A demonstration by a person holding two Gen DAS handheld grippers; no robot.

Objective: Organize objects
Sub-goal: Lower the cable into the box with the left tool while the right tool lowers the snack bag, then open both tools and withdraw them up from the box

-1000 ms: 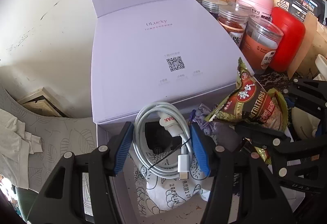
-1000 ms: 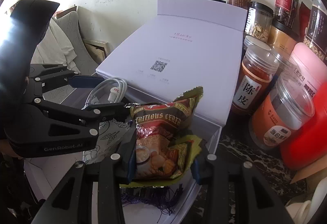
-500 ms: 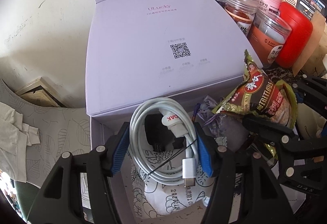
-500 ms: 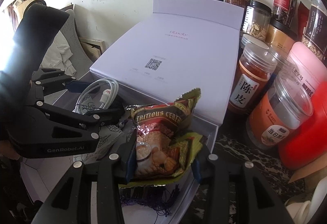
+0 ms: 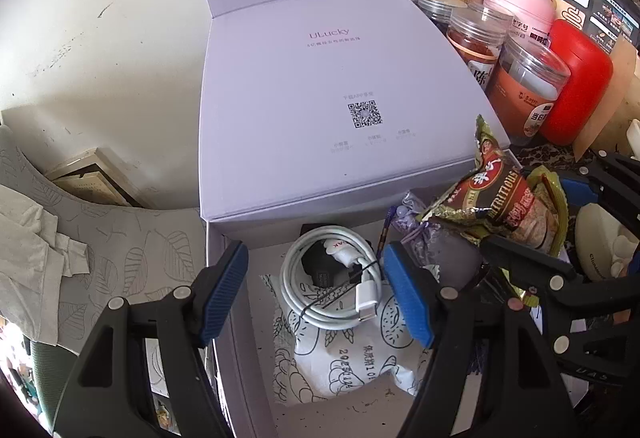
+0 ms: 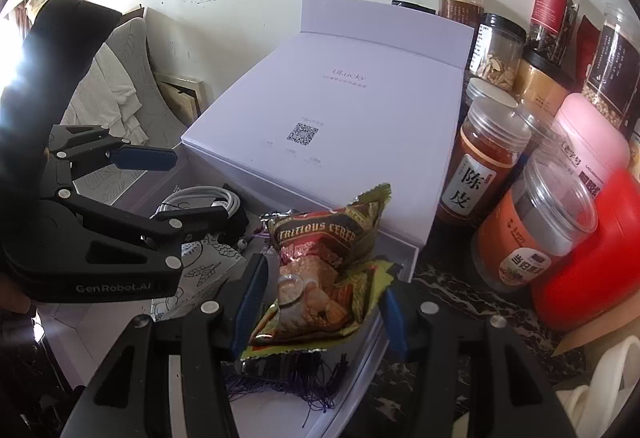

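Observation:
A coiled white charging cable [image 5: 334, 280] lies in the open lavender box [image 5: 224, 238], on a white printed bag [image 5: 352, 350]. My left gripper [image 5: 320, 294] is open, its blue pads spread wide on either side of the cable and clear of it. The cable also shows in the right wrist view [image 6: 208, 198]. My right gripper [image 6: 322, 302] is shut on a cereal snack packet [image 6: 320, 274] and holds it over the box's right side, above purple tassel threads [image 6: 288, 374]. The packet also shows in the left wrist view [image 5: 508, 198].
The box's flat lavender lid [image 5: 328, 90] lies open behind it. Jars with orange contents [image 6: 484, 162], a red container [image 6: 596, 262] and a pink one [image 6: 584, 134] crowd the right side. A grey leaf-print cloth [image 5: 100, 258] lies to the left, with the wall behind.
My left gripper opened and let go of the cable, which now rests in the box. The right gripper kept hold of the snack packet and hardly moved.

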